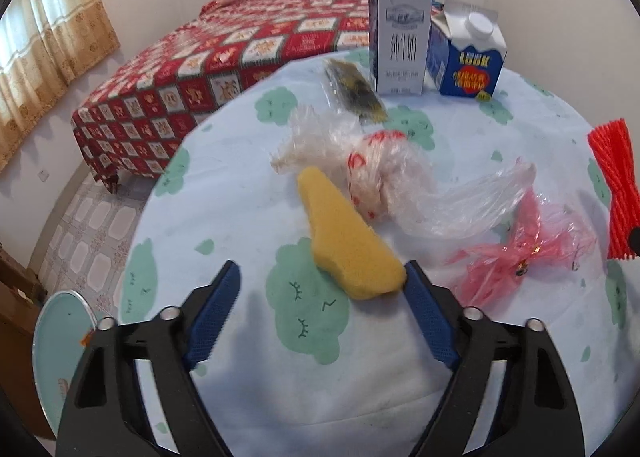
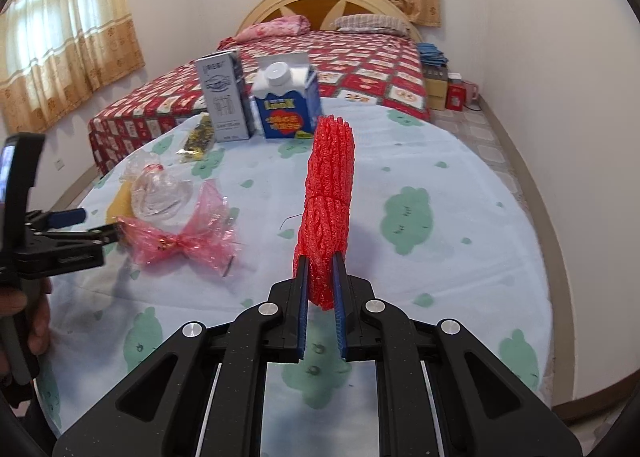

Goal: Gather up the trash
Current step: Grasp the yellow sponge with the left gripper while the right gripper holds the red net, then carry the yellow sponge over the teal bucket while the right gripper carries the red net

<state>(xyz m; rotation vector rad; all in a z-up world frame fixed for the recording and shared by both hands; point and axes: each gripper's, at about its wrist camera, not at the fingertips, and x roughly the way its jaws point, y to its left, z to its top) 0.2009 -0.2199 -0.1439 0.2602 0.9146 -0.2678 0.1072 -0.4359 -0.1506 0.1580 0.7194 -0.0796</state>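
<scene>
One round table (image 1: 224,217) under a pale blue cloth with green cloud prints fills both views, and one bed (image 1: 224,57) with a red patterned cover stands beyond it. Two cartons stand side by side at the table's twelve o'clock edge: one tall grey carton (image 1: 400,37) and one shorter blue carton (image 1: 466,57) with a white cap. The trash lies between the cartons and the grippers: one clear plastic bag (image 1: 400,177) with red print at the centre, one pink plastic wrapper (image 1: 516,261) at its four o'clock, one yellow sponge (image 1: 344,233) at its seven o'clock, and one small dark packet (image 1: 356,93) at its eleven o'clock, near the grey carton.

The left gripper (image 1: 322,277) tilts down over the table, its jaws wide apart. The near end of the sponge sits between them, against the tip of the right-hand blue pad (image 1: 428,321); the other pad stands clear, so nothing is gripped. A hand (image 2: 28,317) holds this gripper's handle.

The right gripper (image 2: 320,269) points down and forward, its jaws nearly closed on one red foam net (image 2: 328,201), whose bundle sticks up and away from the pads toward twelve o'clock.
</scene>
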